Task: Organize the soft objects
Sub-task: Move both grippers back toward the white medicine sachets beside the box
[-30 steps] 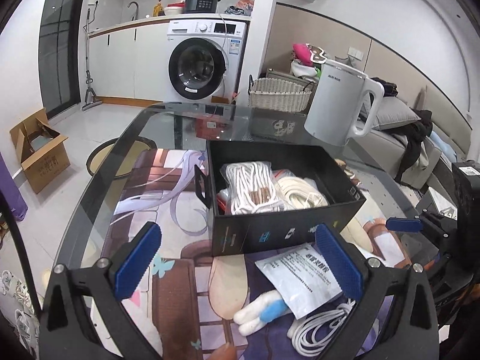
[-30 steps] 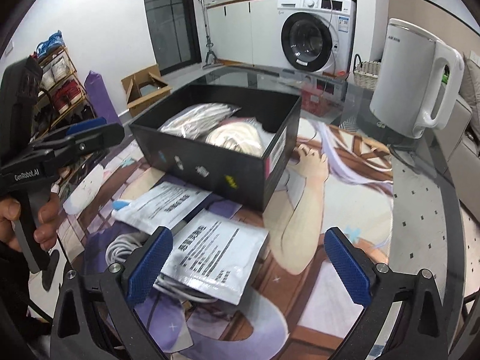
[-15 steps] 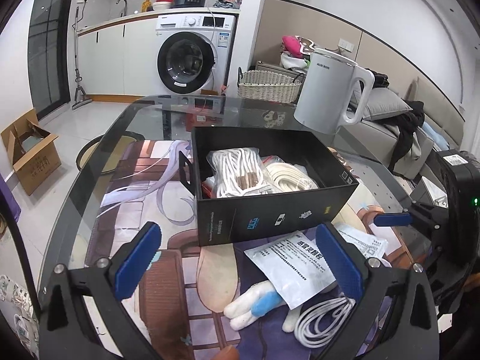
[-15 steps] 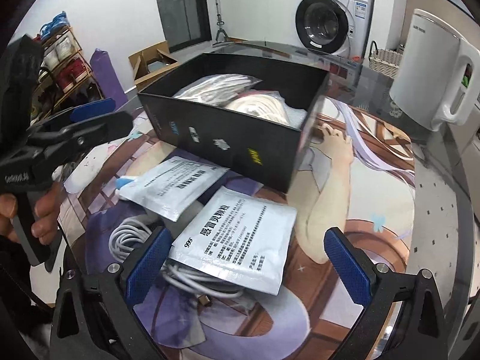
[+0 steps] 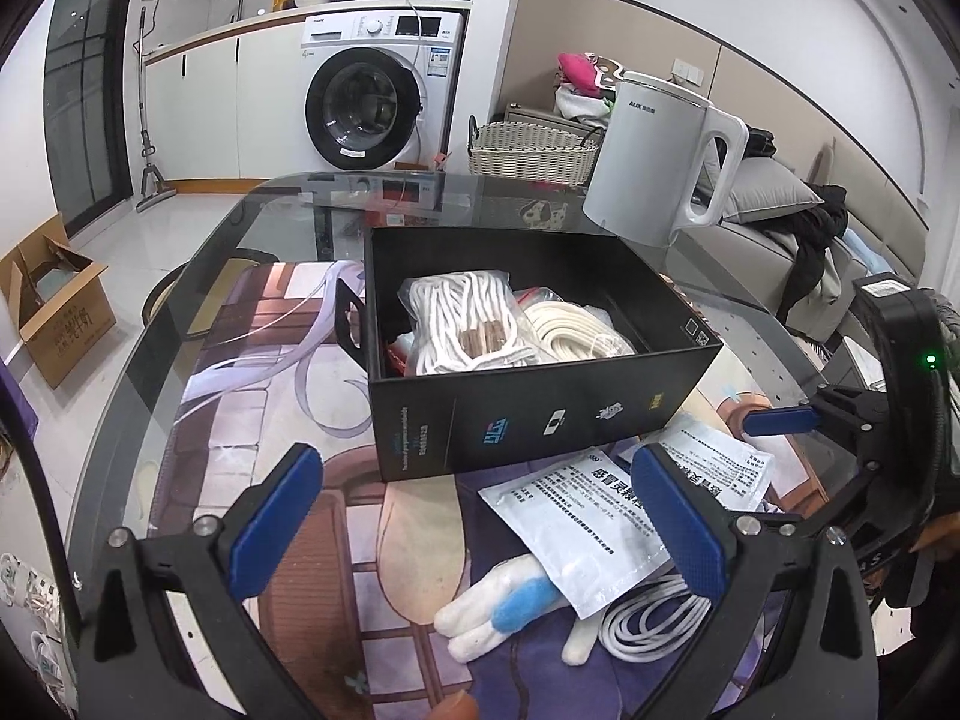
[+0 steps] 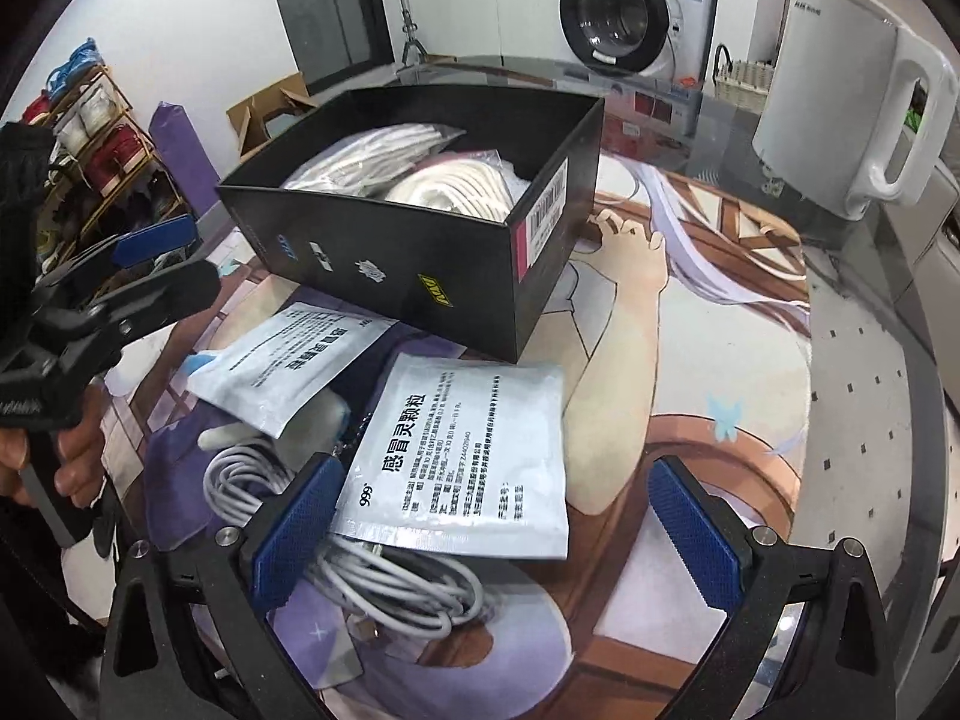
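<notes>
Both grippers hover with fingers spread wide and empty: the left gripper [image 5: 480,531] and the right gripper [image 6: 492,531]. The black box [image 5: 540,420] sits mid-surface, holding bagged rope [image 5: 468,324]. Before it, toward the near edge, two sachets [image 6: 462,450] half cover a white glove [image 5: 498,606] and a coiled cable [image 6: 384,588], hiding their full outlines.
</notes>
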`<state>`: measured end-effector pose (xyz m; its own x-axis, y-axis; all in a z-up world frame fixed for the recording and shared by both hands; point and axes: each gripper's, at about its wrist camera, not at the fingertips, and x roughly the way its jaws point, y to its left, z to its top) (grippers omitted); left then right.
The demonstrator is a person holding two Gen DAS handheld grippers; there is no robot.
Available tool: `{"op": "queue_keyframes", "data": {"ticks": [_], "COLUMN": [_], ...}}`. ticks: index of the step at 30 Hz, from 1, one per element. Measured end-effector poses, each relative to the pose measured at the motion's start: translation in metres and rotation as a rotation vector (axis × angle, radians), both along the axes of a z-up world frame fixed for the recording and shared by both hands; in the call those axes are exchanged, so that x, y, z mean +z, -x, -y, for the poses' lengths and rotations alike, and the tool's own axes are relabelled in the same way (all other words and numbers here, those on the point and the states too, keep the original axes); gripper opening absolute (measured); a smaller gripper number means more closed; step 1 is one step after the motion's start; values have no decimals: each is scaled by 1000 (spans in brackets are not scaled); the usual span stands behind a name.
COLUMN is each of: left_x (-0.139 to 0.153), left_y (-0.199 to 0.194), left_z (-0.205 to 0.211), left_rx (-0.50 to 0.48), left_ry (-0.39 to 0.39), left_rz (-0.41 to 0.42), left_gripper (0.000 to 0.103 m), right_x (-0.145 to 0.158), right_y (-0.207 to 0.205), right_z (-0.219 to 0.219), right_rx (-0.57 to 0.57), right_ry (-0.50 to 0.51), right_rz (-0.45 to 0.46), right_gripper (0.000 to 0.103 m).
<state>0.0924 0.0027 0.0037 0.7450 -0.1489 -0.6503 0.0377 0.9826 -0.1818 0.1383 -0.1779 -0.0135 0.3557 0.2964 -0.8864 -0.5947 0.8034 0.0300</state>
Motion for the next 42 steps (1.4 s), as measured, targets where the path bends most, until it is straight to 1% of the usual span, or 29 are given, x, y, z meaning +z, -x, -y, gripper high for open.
{"op": "queue_keyframes", "data": {"ticks": [2,6,15,17,25,31,42], "left_x": [-1,-2,-6,-6,-8,-9,-11], "left_y": [-1,-2,-3,-3,-3,-4,-4], "left_z": [0,0,0,-1,0,2,5], "left_rx": [-1,-5,-6,-7,-11,-15,-19], "left_ry": [0,-7,-11,-8,-11,-13,-10], "left_rz": [-3,-9,-18,-17,-22,-27,-38], "left_gripper": [103,103,103,103,103,103,103], "right_x": [-4,-10,-14,-12,-12,-17,-18], "right_y": [-4,-11,-13,-12,-18,-25,-23], "right_z": [-4,-9,-14,-12,-3,8,10], "right_rx": [6,-18,-21,-26,-17,-15,11], "right_ry": [9,23,59,74,113,102,82], "right_rz": [-20,-34,-11,21,38,-1,24], "right_gripper": [102,102,102,102,102,102,102]}}
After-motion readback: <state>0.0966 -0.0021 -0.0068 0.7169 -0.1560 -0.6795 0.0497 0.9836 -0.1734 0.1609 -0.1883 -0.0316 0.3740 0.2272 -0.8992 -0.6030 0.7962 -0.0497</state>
